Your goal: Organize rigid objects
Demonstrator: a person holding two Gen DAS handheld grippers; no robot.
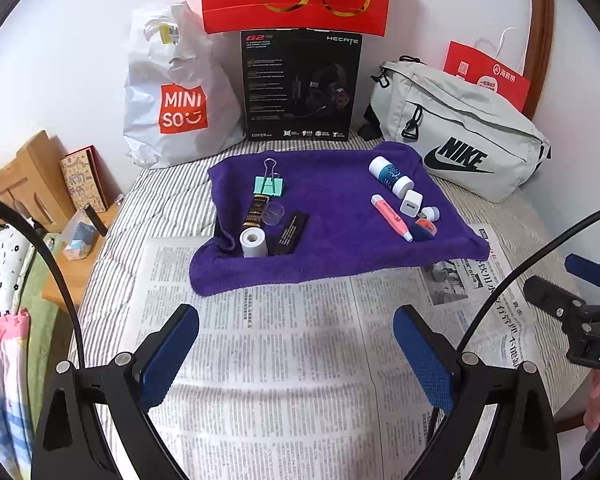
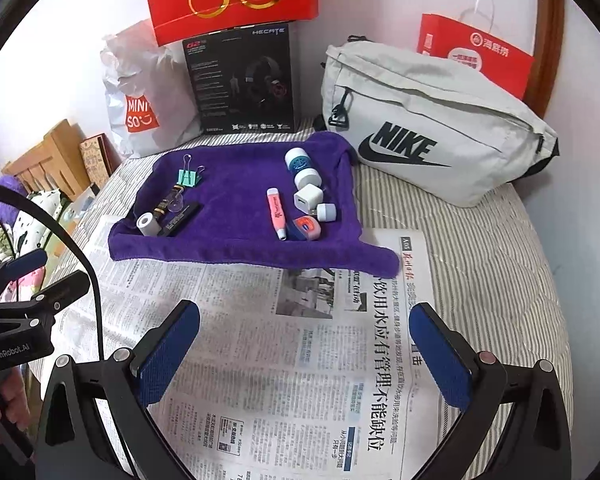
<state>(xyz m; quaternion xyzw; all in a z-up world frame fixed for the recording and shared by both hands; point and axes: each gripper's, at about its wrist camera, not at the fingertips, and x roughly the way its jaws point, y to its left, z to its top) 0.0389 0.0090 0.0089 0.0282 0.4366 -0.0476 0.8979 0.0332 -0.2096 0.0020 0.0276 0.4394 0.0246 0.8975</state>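
Already the small rigid things lay in two clusters on the purple towel, which filled the middle of both frames over a spread newspaper. Left of centre sat a mint binder clip, a dark tube, a clear little cup, a white roll and a flat black bar. Right of centre lay a white-and-blue cylinder, a white charger cube, a pink marker, a small white cap and an orange-and-navy piece.

Both tongs hung low in the frame above the newsprint, well short of the towel. The left gripper stood wide apart and held nothing; the right gripper was equally spread and bare.

Such grouping would fit either items laid out awaiting sorting or a sort already finished. Any grasp here would probably want care: the towel's plush pile is soft and rucked at its edges, the cylinders are smooth and apt to roll, and the clip's wire loops stand up thin.
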